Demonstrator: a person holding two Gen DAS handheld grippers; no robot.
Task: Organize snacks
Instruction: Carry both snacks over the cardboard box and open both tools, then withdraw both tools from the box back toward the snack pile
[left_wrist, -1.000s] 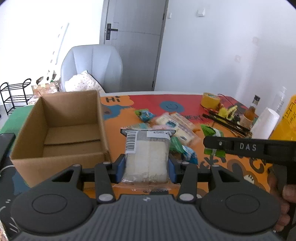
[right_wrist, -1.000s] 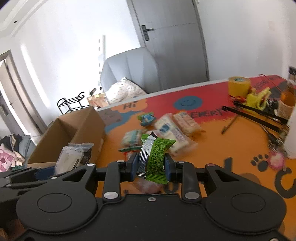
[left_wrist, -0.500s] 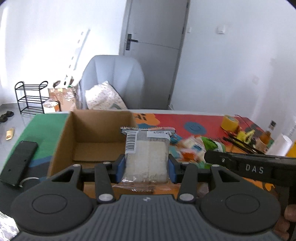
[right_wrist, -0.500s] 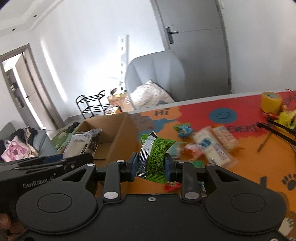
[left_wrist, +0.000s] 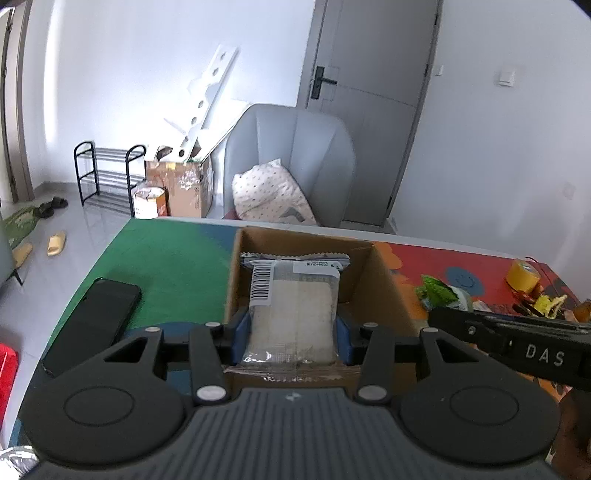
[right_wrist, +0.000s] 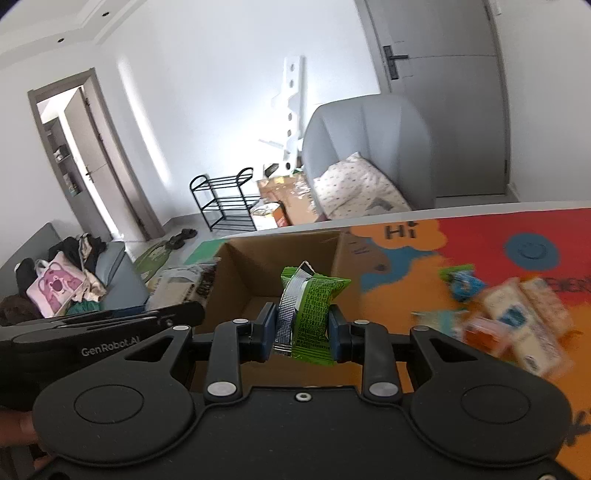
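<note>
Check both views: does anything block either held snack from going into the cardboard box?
Nothing visible does. The white packet and green packet each face the cardboard box, whose top is open.

I see the cardboard box sitting on the table straight ahead of my left gripper, with a phone lying to its left and a tape roll far off to the right. Behind the table stands an armchair with a pillow on its seat, and a shoe rack further left. From my right gripper, the box is dead ahead and loose snack packs lie on the table to the right.
</note>
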